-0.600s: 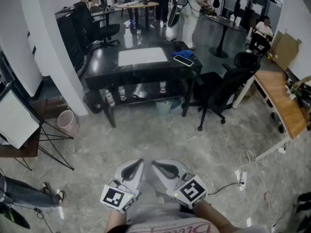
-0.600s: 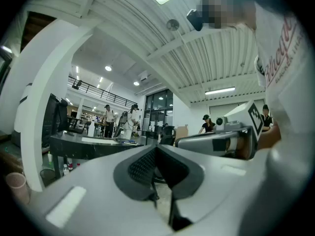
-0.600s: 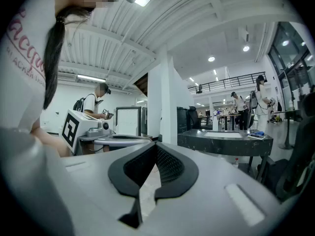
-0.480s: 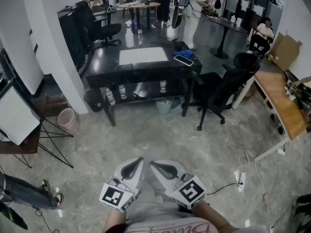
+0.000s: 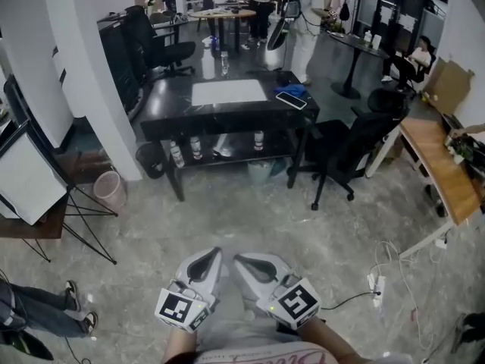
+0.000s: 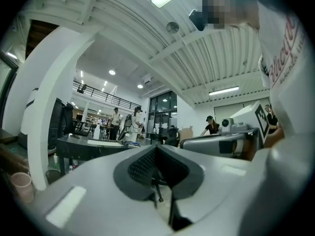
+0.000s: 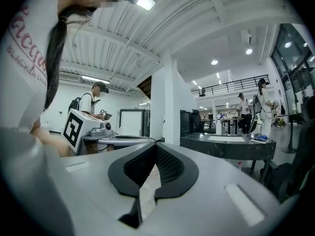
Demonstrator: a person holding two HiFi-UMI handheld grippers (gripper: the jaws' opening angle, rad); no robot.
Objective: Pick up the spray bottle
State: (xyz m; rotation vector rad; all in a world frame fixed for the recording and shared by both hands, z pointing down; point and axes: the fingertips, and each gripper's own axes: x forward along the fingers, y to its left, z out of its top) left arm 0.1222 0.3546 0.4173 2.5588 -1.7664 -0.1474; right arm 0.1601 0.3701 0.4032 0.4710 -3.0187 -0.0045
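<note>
Left gripper (image 5: 214, 256): clenched on nothing, jaws pressed together, held level, just beside the other gripper.
Right gripper (image 5: 240, 258): also closed and empty, level.
Open room: bare stone floor (image 5: 227, 218) runs ahead of both grippers to the black table (image 5: 170, 105).
Edges: office chair (image 5: 345, 146) ahead-right, wooden desk (image 5: 439, 169) beyond it; bin (image 5: 108, 190) and stand legs (image 5: 83, 226) ahead-left; cable (image 5: 352, 296) just right of the right gripper.
Spray bottle: cannot be singled out; small bottles (image 5: 195, 147) stand on the table's lower shelf, well ahead.
Long axis: those bottles stand upright; any nozzle is too small to tell.
</note>
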